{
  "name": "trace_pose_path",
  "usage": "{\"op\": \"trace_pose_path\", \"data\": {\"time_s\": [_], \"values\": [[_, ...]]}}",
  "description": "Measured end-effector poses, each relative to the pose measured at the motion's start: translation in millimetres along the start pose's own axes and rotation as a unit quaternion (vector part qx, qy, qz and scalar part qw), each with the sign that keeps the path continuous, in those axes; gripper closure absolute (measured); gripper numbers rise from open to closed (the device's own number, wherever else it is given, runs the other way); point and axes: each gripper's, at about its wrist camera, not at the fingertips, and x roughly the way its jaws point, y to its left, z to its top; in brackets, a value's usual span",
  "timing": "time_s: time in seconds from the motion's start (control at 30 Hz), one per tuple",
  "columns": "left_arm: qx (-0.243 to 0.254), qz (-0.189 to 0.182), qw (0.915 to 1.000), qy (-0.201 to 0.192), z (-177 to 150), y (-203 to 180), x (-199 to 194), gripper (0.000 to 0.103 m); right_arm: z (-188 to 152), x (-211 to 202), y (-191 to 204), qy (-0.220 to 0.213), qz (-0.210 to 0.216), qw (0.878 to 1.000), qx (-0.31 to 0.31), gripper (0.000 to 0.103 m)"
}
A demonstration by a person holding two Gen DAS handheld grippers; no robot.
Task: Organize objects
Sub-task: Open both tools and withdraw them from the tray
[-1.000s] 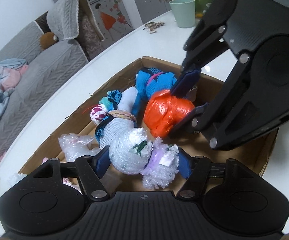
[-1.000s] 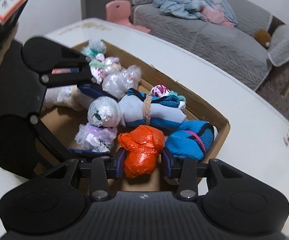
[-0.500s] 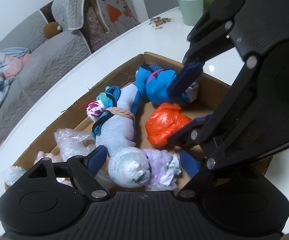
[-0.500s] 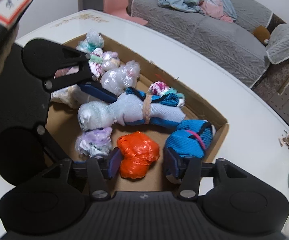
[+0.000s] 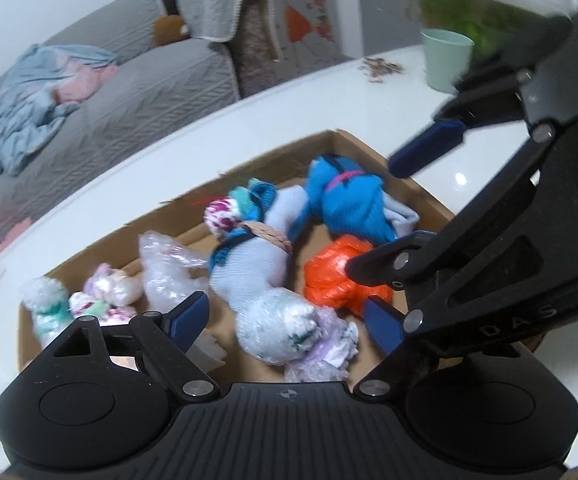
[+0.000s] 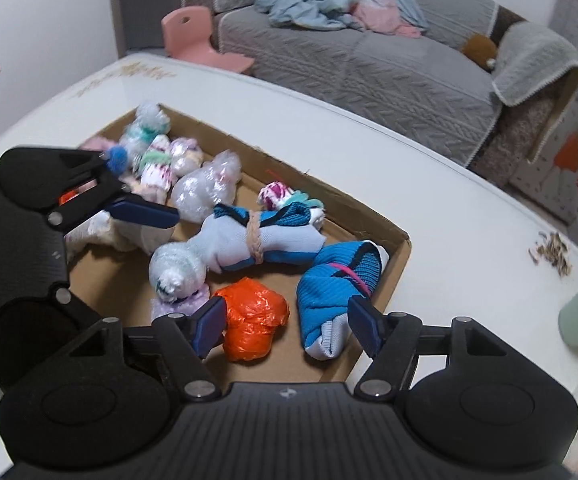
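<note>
Right, both hands hang over the shallow brown cardboard box [image 6: 403, 240] on the white table [image 6: 429, 184], w/ the bundles all lying inside it. Right tongs [image 6: 285, 326] have just been opening: jaws apart, crumpled orange plastic-bag ball [image 6: 253, 322] sitting loose on the box floor just beside the left pad, nothing pinched. The rolled bright-blue sock w/ a pink band [image 6: 339, 286] lies next to it, near the box's corner. Left tongs [image 5: 285, 316] have been opening too, standing wide, w/ the white bubble-wrapped ball [image 5: 277, 330] between the pads but not squeezed; it lies on the box floor against the pale-blue sock roll tied w/ a tan rubber band [image 5: 257, 256]. More clear-wrapped and fluffy pastel bundles [image 6: 157, 152] crowd the far end.

Looks like a drop-off step, i.e. both items set down and let go. To finish it well, I'd say: lift each hand straight up and out so the pads don't drag plastic along; the orange ball is light and crinkly, prob. clings or rolls. Keep the two tools from bumping, as they're v. close over the same corner. Watch the low box wall on the way out, it could snag a pad and shove the box.
</note>
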Motion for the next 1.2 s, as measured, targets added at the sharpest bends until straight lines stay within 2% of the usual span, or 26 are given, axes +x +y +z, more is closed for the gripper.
{"op": "trace_pose_path", "data": {"time_s": [0.23,0.57,0.73,1.03,1.2], "values": [[-0.064,0.018,0.9978,-0.006,6,16,-17,0.015,2,-7,-6,-0.017,-0.009,0.998,0.055,0.031],[-0.094,0.056,0.9938,-0.017,3,33,-38,0.013,9,-11,3,-0.024,-0.022,0.992,0.121,0.024],[-0.095,0.078,0.9922,-0.02,-8,38,-51,0.002,8,-16,6,-0.032,-0.026,0.987,0.154,0.02],[-0.137,0.06,0.9886,-0.016,-30,59,-63,0.003,1,-24,17,-0.039,-0.029,0.983,0.178,0.019],[-0.145,0.057,0.9874,-0.024,-41,61,-76,0.003,-9,-29,32,-0.043,-0.027,0.983,0.175,0.016]]}}
